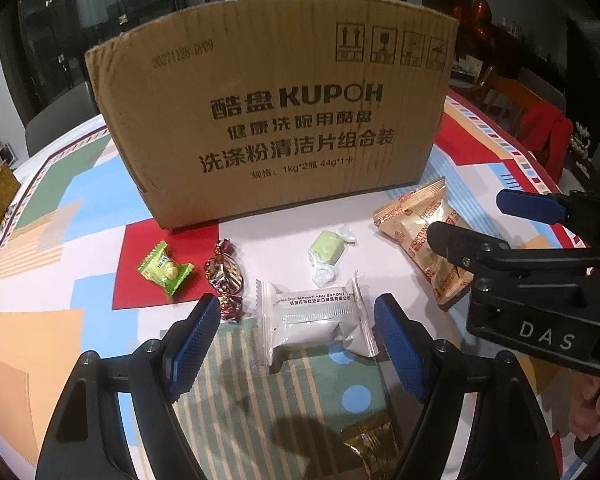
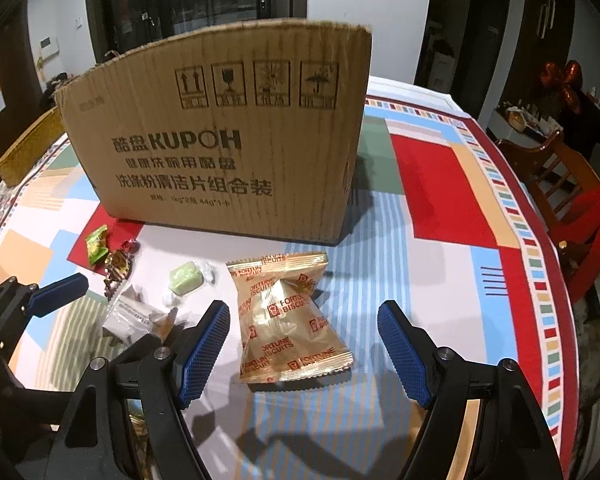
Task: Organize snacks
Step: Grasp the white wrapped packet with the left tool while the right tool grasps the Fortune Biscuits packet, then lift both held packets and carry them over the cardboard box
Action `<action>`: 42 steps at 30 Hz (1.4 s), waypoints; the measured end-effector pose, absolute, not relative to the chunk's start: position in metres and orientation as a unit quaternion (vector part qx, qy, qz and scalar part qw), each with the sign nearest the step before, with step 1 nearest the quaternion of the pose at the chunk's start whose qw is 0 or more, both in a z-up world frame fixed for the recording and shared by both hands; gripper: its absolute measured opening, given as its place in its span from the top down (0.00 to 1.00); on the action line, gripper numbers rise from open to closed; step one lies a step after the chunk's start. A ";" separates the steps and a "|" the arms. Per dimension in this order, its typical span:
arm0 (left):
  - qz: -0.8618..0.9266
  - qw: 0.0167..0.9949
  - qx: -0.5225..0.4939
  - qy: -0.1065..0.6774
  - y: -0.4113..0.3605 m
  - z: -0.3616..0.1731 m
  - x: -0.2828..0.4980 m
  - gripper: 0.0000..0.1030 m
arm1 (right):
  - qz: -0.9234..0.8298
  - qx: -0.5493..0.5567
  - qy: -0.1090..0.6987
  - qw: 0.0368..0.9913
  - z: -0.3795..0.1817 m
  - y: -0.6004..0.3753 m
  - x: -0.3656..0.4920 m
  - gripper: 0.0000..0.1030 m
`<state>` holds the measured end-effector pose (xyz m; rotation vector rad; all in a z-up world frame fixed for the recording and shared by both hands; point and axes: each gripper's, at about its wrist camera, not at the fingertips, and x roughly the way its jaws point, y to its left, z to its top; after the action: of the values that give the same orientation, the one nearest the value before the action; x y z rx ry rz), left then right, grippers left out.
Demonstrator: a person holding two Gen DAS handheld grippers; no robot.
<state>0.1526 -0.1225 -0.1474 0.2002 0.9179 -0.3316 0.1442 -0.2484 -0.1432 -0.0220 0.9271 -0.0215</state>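
white packet [image 1: 314, 320] lengthwise toward box [image 1: 276, 120]; fortune biscuit packet [image 2: 288, 316] likewise

Table w/ patchwork cloth [image 1: 80, 320]: KUPOH carton [image 1: 276, 120] at 12 o'clock; green candy [image 1: 165, 270], foil candy [image 1: 224, 276], white packet [image 1: 314, 320], Fortune Biscuits pack [image 2: 288, 312] twd 6.

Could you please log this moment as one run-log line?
left gripper: jaws open around white packet | right gripper: jaws open around fortune biscuits packet | cardboard box: upright behind snacks
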 end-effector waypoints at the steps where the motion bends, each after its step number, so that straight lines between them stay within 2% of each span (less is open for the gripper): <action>1: -0.159 0.878 0.096 0.442 -0.123 -0.149 0.154 0.23 | -0.010 -0.010 0.449 0.894 -0.145 -0.248 0.145 0.25; 11: -0.157 0.873 0.093 0.451 -0.122 -0.161 0.160 0.24 | 0.000 -0.009 0.462 0.887 -0.159 -0.243 0.152 0.25; 17: -0.159 0.872 0.092 0.454 -0.122 -0.164 0.161 0.35 | 0.001 -0.009 0.470 0.882 -0.166 -0.242 0.158 0.26; 19: -0.159 0.871 0.093 0.455 -0.122 -0.166 0.161 0.41 | 0.002 -0.007 0.472 0.881 -0.168 -0.243 0.159 0.31; 21: -0.161 0.871 0.094 0.455 -0.122 -0.166 0.161 0.43 | 0.006 -0.002 0.477 0.879 -0.170 -0.243 0.159 0.38; 29: -0.166 0.873 0.097 0.449 -0.127 -0.165 0.161 0.52 | 0.009 0.012 0.475 0.880 -0.170 -0.246 0.159 0.47; 30: -0.166 0.873 0.097 0.449 -0.128 -0.165 0.161 0.53 | 0.010 0.013 0.476 0.880 -0.169 -0.247 0.160 0.50; 31: -0.166 0.873 0.097 0.449 -0.128 -0.164 0.161 0.53 | 0.012 0.015 0.475 0.880 -0.169 -0.248 0.159 0.58; 42: -0.163 0.880 0.094 0.436 -0.124 -0.153 0.156 0.54 | 0.010 0.021 0.472 0.881 -0.161 -0.246 0.152 0.60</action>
<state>0.1556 -0.1238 -0.1532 0.1966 0.9090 -0.3407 0.1520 -0.2456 -0.1609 0.0433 0.9833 0.0216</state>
